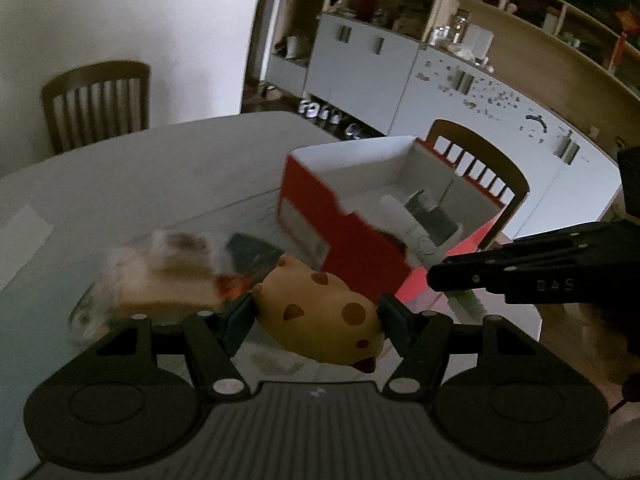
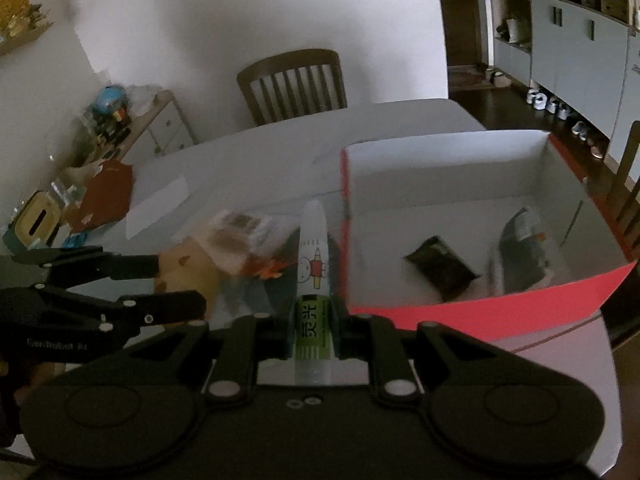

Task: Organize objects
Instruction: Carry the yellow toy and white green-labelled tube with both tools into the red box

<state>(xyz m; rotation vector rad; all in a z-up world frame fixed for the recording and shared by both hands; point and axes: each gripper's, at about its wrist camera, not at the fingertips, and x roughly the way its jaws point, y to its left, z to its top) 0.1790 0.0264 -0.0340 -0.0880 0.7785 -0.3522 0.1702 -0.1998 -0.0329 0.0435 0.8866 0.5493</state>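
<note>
Objects counted: one spotted yellow toy (image 1: 320, 312), lower centre, is pinched by the left gripper (image 1: 316, 316); one marker (image 2: 314, 280) is clamped by the right gripper (image 2: 313, 332); two dark packets (image 2: 442, 270) are seen inside the red box (image 2: 480, 308), right.

Wooden chair (image 2: 292, 82) against white wall, grey cabinets (image 1: 360, 68) under open shelves (image 1: 520, 12), shoes (image 2: 560, 112) on dark floor

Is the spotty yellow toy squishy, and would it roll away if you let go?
Probably a little squishy: the yellow spotted toy looks rounded and soft between the left gripper pads. Its egg-like shape might wobble or roll. It seems light for its size.
</note>
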